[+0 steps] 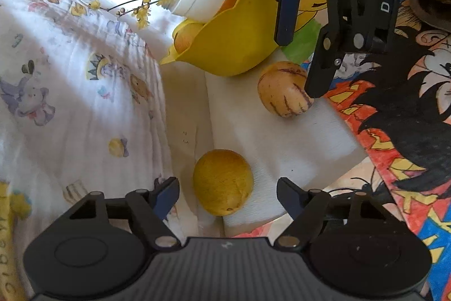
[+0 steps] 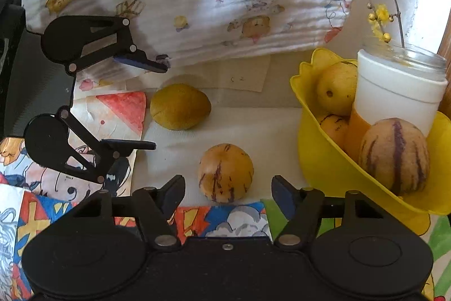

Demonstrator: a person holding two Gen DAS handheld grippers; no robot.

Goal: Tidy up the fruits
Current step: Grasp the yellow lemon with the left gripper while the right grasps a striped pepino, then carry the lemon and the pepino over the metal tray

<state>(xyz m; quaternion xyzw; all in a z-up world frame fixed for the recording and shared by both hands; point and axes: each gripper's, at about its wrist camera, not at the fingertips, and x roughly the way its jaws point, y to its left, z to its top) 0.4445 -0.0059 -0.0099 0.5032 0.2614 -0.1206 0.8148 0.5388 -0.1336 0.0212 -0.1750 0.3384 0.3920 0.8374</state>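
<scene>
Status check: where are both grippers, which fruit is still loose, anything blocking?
Left gripper open, plain yellow fruit between fingers. Right gripper open around striped fruit. Yellow bowl holds other fruit, jar. Nothing blocking.

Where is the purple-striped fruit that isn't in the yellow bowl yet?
The striped fruit lies on the white pad, right in front of the right gripper, left of the yellow bowl and nearer than the plain yellow fruit.
</scene>
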